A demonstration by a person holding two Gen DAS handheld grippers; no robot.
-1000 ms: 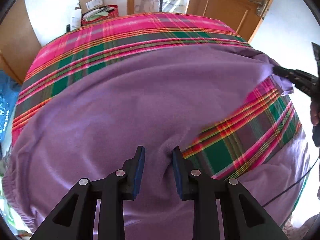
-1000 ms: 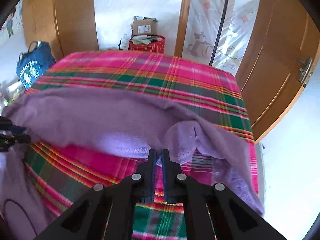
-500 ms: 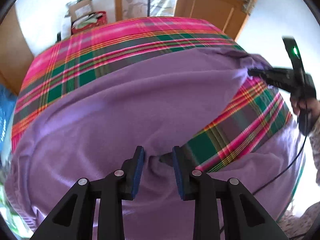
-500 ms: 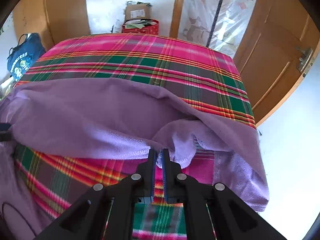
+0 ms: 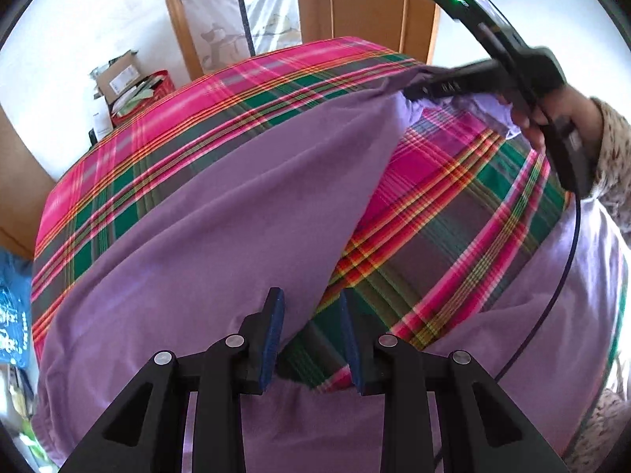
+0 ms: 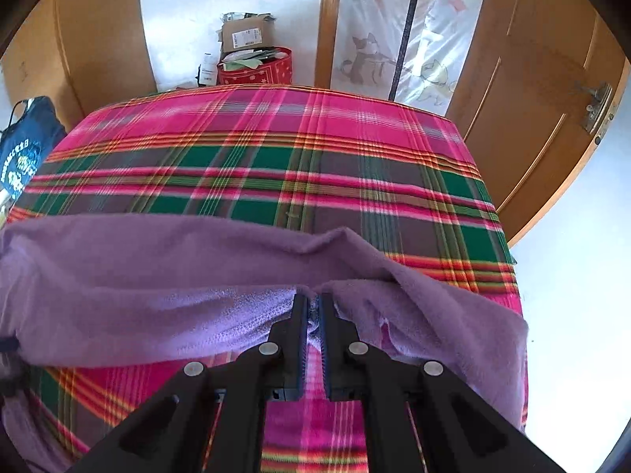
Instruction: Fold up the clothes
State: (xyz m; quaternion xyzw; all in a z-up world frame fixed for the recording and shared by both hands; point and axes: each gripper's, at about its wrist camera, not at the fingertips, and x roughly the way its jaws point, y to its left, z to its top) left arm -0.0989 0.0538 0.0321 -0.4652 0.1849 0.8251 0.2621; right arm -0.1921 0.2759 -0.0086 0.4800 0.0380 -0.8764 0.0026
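the purple fleece garment [image 5: 244, 213] lies spread over the plaid bed [image 6: 276, 165], soft, limp and light. right tool [image 6: 311, 315], at 6 o'clock, pinches its hem; left tool [image 5: 309, 331] gapes, holding nothing. grip hems and corners.

Purple fleece garment [image 5: 221, 236], partly lifted

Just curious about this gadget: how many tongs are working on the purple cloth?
2: the left tongs open over its near edge, the right tongs pinching the purple cloth farther off.
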